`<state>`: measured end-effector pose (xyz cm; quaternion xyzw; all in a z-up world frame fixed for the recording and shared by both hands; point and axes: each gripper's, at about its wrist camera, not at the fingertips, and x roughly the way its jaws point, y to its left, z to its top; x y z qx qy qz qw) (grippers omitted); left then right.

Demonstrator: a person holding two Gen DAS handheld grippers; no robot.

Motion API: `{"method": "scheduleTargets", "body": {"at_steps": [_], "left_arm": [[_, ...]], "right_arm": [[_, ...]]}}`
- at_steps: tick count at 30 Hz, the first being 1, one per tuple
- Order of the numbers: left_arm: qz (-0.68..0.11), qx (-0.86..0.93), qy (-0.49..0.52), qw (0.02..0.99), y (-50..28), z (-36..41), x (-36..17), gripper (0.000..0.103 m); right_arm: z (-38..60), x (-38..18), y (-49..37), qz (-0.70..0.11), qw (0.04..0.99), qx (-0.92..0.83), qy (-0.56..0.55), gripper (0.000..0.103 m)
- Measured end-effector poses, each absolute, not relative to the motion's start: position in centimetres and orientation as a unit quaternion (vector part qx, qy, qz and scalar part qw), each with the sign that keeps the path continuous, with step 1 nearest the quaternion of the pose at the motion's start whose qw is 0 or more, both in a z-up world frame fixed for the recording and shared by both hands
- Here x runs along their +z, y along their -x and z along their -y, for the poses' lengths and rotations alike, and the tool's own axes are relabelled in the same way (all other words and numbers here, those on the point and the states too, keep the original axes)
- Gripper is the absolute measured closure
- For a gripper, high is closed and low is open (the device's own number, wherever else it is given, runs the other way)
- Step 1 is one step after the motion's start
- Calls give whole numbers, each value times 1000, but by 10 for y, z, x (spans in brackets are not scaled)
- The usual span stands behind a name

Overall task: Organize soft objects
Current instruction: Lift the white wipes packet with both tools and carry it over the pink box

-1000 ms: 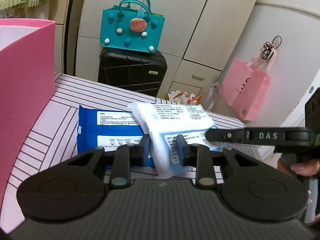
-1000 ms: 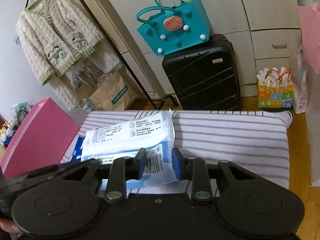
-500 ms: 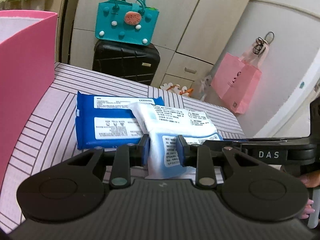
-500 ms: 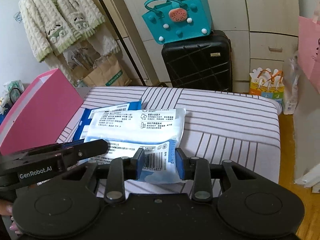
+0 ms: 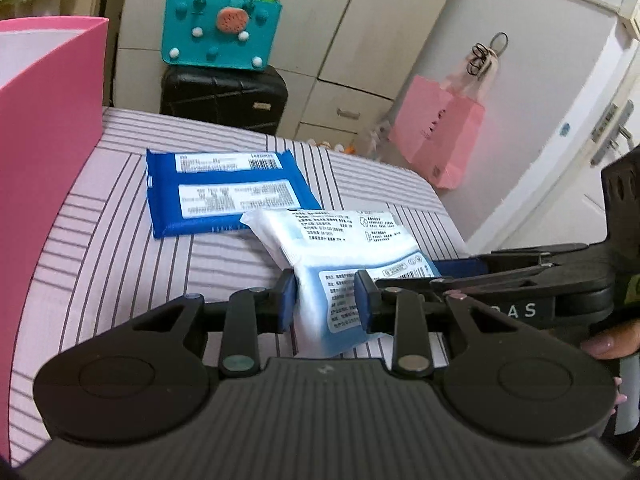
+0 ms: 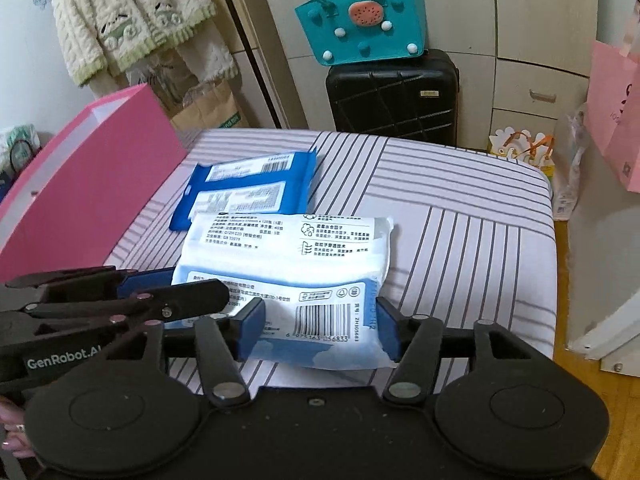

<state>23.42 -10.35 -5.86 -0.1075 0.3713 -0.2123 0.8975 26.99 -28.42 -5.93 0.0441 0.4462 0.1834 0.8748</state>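
Observation:
A white and light-blue tissue pack [image 5: 340, 248] lies on the striped table [image 5: 120, 248] near its front edge. My left gripper [image 5: 325, 300] is shut on the pack's near end. In the right wrist view the same pack [image 6: 288, 256] sits between the jaws of my right gripper [image 6: 320, 328], which stand wide apart beside its short end without squeezing it. A dark blue wipes pack [image 5: 224, 192] lies flat just behind the white one; it also shows in the right wrist view [image 6: 248, 188]. Each gripper shows in the other's view.
A tall pink box [image 5: 44, 152] stands at the table's left side, also in the right wrist view [image 6: 88, 184]. Behind the table stand a black suitcase [image 6: 392, 100] with a teal bag [image 6: 360, 24] on it, and wardrobes. A pink paper bag [image 5: 436, 132] hangs at right.
Both grippers have pulled the white pack toward the front, off the blue pack, which now lies uncovered. The right gripper's jaws have opened wider. The left gripper still grips the pack.

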Motion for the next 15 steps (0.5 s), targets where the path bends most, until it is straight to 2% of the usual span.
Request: {"method": "scheduleTargets", "body": {"at_steps": [6, 15], "left_arm": [[-389, -239, 106, 883, -218, 95, -56, 73], [-406, -278, 83, 867, -190, 85, -35, 70]], "right_arm": [[280, -56, -250, -450, 874, 178, -50, 29], [286, -33, -201, -438, 871, 212, -71, 27]]}}
